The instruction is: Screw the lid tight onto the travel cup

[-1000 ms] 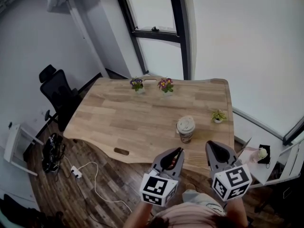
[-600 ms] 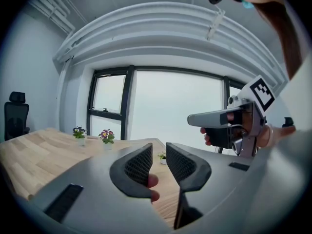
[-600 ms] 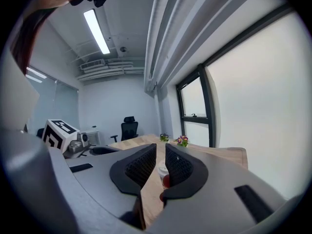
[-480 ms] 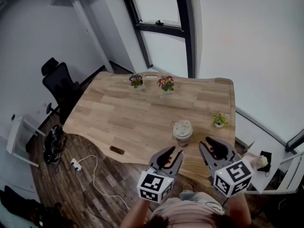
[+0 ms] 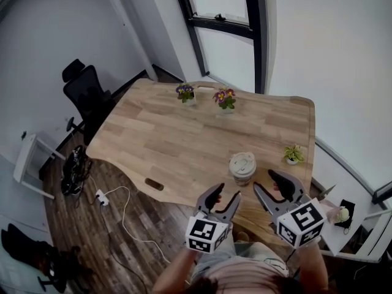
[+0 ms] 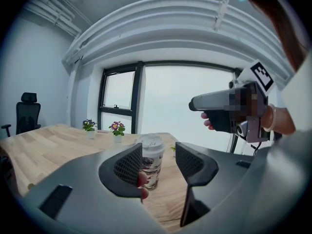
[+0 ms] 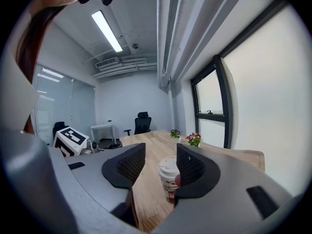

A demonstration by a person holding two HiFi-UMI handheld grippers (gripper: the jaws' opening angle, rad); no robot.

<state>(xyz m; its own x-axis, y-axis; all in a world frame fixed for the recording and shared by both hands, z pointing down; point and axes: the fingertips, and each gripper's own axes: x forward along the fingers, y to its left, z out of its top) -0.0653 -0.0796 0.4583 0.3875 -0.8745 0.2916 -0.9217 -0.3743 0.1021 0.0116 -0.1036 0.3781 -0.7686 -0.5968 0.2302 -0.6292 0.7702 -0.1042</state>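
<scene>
- Both pairs of jaws, closed one second ago, have just been opening and now stand apart, with nothing between the pads.
- The left gripper (image 5: 225,195) hovers over the near edge of the bench (image 5: 153,139) and points toward the travel cup (image 5: 242,169).
- The right gripper (image 5: 267,182) is near the cup, on its right side, and does not touch it.
- The travel cup stands upright on the bench near the front edge, with the white lid (image 5: 242,162) on top.
- In each gripper view the cup shows beyond the open jaws, apart from them.
- Two flower pots (image 5: 185,93) stand at the far edge, and a small green plant (image 5: 293,154) stands to the right of the cup.
</scene>
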